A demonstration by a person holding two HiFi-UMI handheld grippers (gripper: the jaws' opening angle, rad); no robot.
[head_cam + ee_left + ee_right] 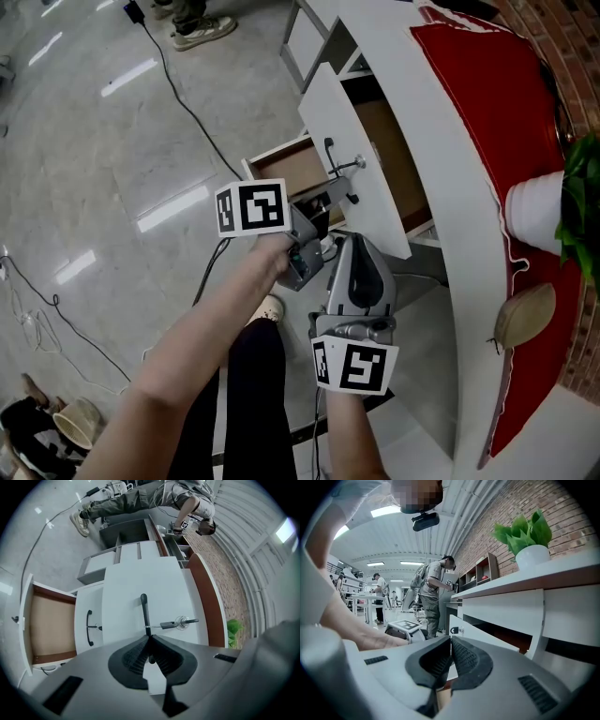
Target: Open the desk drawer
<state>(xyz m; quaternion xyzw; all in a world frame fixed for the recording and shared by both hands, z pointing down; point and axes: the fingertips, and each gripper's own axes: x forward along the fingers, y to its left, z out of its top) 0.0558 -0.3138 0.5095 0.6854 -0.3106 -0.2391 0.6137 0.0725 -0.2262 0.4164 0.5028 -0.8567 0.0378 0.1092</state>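
The white desk [441, 187] has an upper drawer pulled out, its white front [361, 131] tilted toward me and its brown inside [398, 155] showing. My left gripper [323, 202] is shut on that drawer's black bar handle [144, 611], which runs between the pads [149, 638]. A key [180, 623] sticks out of the lock beside the handle. A lower drawer [47, 625] with its own black handle [89, 627] also stands open. My right gripper [352, 242] hovers just under the drawer front, jaws shut [450, 641] with nothing between them.
A red mat [487, 103], a white pot with a green plant [548, 202] and a woven bowl [525, 314] sit on the desk top. A black cable [178, 94] snakes over the shiny floor. Other people [187, 503] work at desks farther along.
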